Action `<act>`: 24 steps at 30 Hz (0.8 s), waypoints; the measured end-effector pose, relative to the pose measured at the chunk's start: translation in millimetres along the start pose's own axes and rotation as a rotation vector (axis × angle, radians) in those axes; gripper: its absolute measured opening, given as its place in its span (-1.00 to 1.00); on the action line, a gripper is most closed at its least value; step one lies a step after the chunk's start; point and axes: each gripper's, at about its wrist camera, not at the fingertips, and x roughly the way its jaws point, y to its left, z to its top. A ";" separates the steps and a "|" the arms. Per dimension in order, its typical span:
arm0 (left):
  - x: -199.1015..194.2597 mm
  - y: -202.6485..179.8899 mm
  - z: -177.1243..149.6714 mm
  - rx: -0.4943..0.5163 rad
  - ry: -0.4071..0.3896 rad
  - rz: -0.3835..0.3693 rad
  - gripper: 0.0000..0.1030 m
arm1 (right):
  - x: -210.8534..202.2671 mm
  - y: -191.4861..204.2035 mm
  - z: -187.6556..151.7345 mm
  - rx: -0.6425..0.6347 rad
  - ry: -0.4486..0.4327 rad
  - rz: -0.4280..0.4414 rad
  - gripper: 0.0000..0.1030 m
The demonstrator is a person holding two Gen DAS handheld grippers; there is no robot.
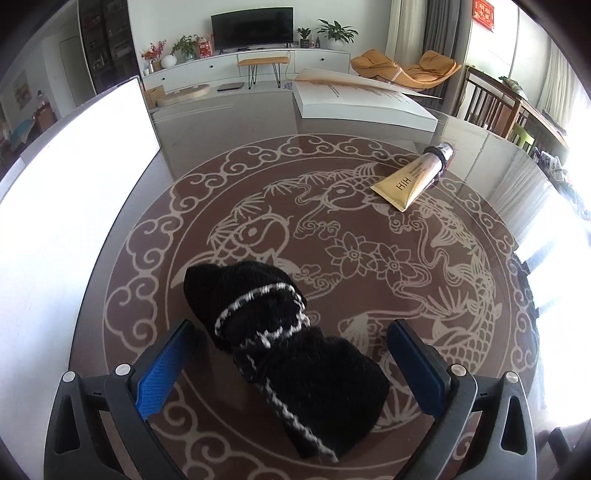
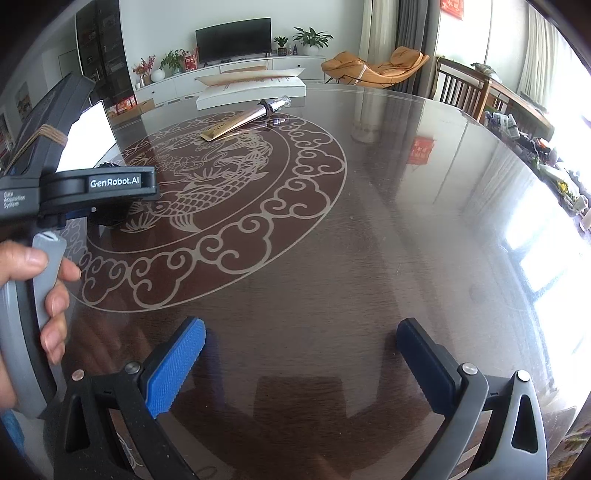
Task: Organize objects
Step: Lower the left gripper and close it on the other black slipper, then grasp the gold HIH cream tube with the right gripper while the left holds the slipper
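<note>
Black knitted pouch lying on counter between gaping left tongs, pads untouched. Best lowered further, squeezed mid-body, clear of drawstring.

Right tongs wide open, empty over bare counter; gold tube far off, near white box.

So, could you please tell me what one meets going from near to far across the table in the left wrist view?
Left gripper, open around the near end of the black knitted item → gold tube → flat white box at the far edge → TV on the far wall.
</note>
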 end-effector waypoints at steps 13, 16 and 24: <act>-11.4 43.8 -3.4 -0.008 -0.099 0.023 0.07 | -0.1 0.1 0.2 -0.001 0.000 0.000 1.00; -12.3 45.2 -4.7 -0.022 -0.087 0.061 0.31 | 0.0 -0.1 0.2 -0.001 0.000 0.000 1.00; -4.6 60.8 -3.5 -0.040 -0.048 0.034 1.00 | 6.5 1.4 9.6 -0.027 0.010 0.023 1.00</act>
